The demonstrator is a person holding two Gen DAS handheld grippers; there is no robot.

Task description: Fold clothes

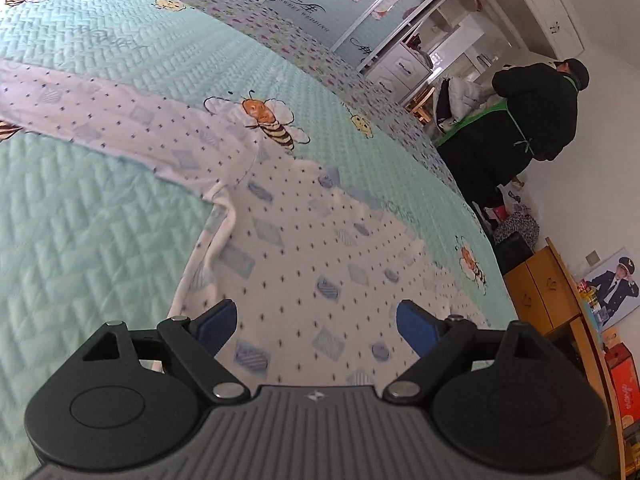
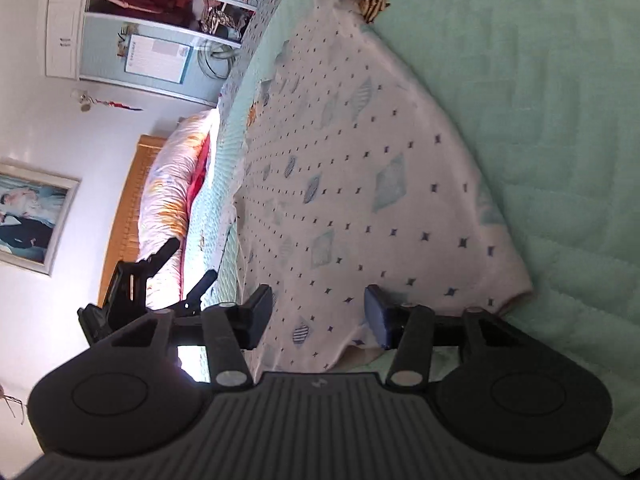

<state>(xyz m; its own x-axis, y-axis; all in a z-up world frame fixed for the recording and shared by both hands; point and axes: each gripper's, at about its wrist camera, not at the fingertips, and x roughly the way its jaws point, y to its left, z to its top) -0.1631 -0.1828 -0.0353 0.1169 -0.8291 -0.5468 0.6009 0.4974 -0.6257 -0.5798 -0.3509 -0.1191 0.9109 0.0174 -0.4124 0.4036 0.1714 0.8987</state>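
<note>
A white garment (image 1: 304,248) with small dark stars and pale blue diamonds lies spread on a mint quilted bedspread (image 1: 80,240) printed with bees. One long part of it runs off to the left. My left gripper (image 1: 316,320) hovers over the garment's body, open wide with nothing between the blue pads. In the right wrist view the garment (image 2: 360,184) stretches away over the bedspread (image 2: 540,100). My right gripper (image 2: 318,312) sits at its near hem, jaws partly apart, with the cloth edge lying between the pads and not pinched. The left gripper (image 2: 192,258) shows dark at the left.
A person (image 1: 536,112) in dark clothes and a green apron stands beyond the bed's far right corner. A wooden cabinet (image 1: 540,292) stands by the bed's right side. A rolled floral duvet (image 2: 172,184) lies against the wooden headboard (image 2: 124,216).
</note>
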